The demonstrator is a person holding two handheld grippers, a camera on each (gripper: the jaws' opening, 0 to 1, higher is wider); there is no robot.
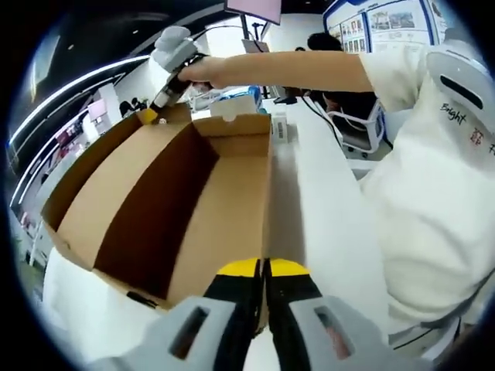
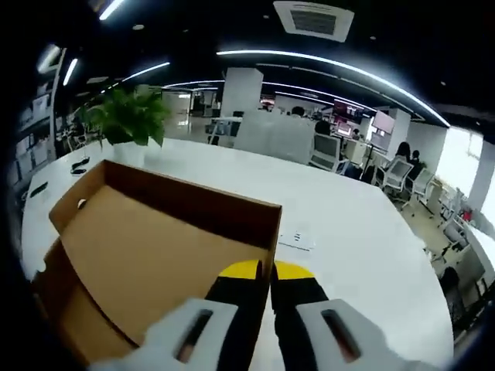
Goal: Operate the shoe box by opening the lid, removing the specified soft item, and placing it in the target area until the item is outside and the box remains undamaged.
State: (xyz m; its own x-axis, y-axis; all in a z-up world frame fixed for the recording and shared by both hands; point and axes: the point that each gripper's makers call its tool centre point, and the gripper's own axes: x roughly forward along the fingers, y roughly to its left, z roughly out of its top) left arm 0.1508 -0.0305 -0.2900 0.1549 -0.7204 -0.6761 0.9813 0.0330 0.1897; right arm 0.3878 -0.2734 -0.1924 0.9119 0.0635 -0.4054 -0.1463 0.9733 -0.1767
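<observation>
- Nearest, in the left gripper view, the left gripper [image 1: 264, 270] has its yellow-tipped fingers [image 1: 238, 269] pressed narrow together, holding nothing, at the near short end of the shoe box [image 1: 186, 193].
- Likewise, in the right gripper view, the right gripper [image 2: 270, 272] has its fingers [image 2: 244, 270] drawn together on nothing, just at the rim of the shoe box [image 2: 155, 239].
- Next out, the box lies open on the white worktop [image 1: 325, 193], its long axis running away from the left gripper; what can be seen of its inside is bare brown cardboard.
- Whether the soft item lies anywhere in the box cannot be told; no such item can be made out, and the near wall hides part of the floor.
- At the far end of the box, the person's hand [image 1: 197, 71] holds the right gripper [image 1: 158, 104] against the far rim.
- Judging from this, both grippers sit at opposite ends of the box, so neither is clearly nearer to an item.
- Beyond the box, a potted plant [image 2: 131, 116] stands on the worktop.
</observation>
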